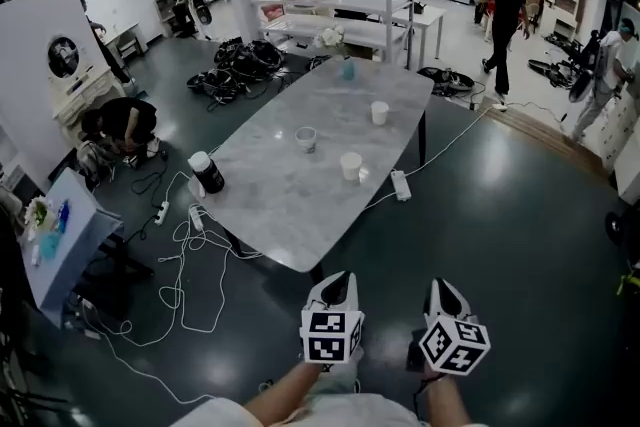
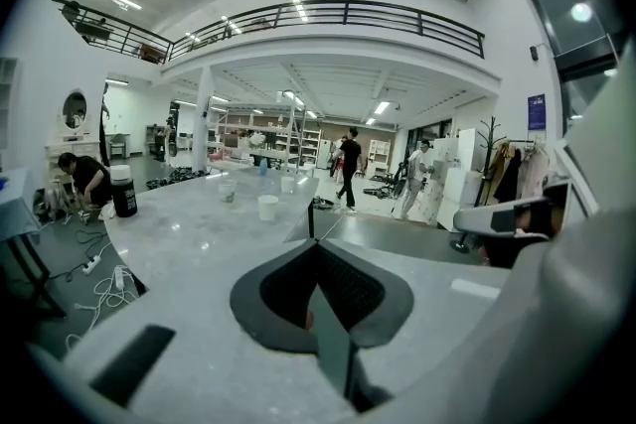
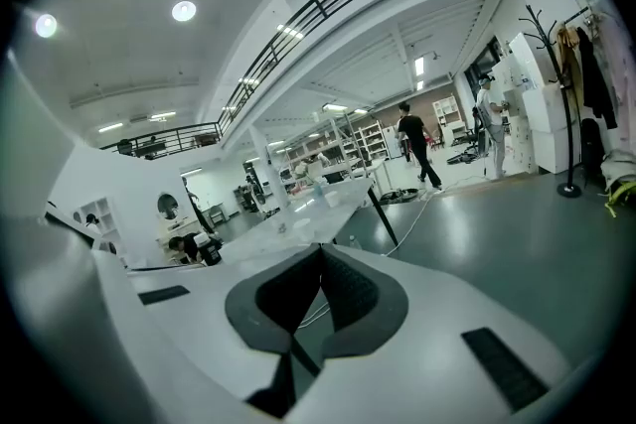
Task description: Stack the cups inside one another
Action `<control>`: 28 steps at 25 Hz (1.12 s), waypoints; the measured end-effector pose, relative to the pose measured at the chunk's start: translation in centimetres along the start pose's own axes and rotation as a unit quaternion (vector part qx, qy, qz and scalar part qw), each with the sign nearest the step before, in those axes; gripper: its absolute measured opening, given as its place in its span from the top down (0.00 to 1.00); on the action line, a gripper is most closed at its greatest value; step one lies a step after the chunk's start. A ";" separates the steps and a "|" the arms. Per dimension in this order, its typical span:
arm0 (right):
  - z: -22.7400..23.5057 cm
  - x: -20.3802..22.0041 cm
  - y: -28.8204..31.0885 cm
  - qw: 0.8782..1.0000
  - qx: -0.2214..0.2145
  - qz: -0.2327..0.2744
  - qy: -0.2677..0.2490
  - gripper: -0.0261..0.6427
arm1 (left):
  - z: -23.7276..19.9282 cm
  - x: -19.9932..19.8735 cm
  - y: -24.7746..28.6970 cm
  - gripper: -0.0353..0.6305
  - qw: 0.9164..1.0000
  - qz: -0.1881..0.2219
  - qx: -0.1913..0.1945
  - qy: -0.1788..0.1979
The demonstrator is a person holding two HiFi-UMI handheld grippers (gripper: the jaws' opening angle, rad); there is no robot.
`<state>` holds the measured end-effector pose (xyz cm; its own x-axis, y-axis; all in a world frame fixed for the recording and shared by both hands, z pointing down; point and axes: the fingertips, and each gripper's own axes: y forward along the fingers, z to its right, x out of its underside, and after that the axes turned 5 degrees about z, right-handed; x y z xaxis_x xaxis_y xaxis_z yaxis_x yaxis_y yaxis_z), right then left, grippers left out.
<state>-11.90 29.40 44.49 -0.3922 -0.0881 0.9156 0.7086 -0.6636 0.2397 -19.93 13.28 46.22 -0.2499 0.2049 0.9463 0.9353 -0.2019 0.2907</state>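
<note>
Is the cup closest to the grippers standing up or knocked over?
Standing up: the cup rests on its base on the table, open mouth upward.

My head camera looks forward and steeply down, so my left gripper and right gripper sit at its bottom edge, with the long grey marble-topped table well ahead of them. The camera riding my left gripper looks along its jaws, nearly level, toward that tabletop from its near end. The one on my right gripper faces much the same way, tilted, past the table's right side. All three views share the table and the walking person in black clothes.
</note>
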 end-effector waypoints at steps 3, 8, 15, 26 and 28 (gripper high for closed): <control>0.6 -0.9 1.0 1.000 0.004 0.003 -0.003 0.95 | 0.1 -0.9 1.4 0.96 1.000 0.004 0.004 0.004; 1.4 -2.3 4.0 1.000 0.003 0.009 -0.012 0.95 | -0.2 -2.3 4.8 0.96 1.000 0.015 0.010 0.006; 2.6 -5.2 10.6 0.999 -0.012 0.015 -0.030 0.95 | -0.6 -4.4 11.6 0.96 1.000 0.026 0.013 0.002; 4.2 -7.9 19.3 0.999 -0.026 -0.008 -0.034 0.95 | -2.1 -7.4 20.2 0.96 1.000 0.018 0.005 -0.003; 4.4 -8.1 20.3 0.999 -0.028 -0.013 -0.034 0.95 | -2.4 -7.7 21.3 0.96 1.000 0.015 0.003 -0.005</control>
<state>8.24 19.88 43.35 -0.3681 -0.0217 0.9295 0.6646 -0.7053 0.2468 1.29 5.13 45.40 -0.2187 0.2089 0.9532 0.9438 -0.2029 0.2610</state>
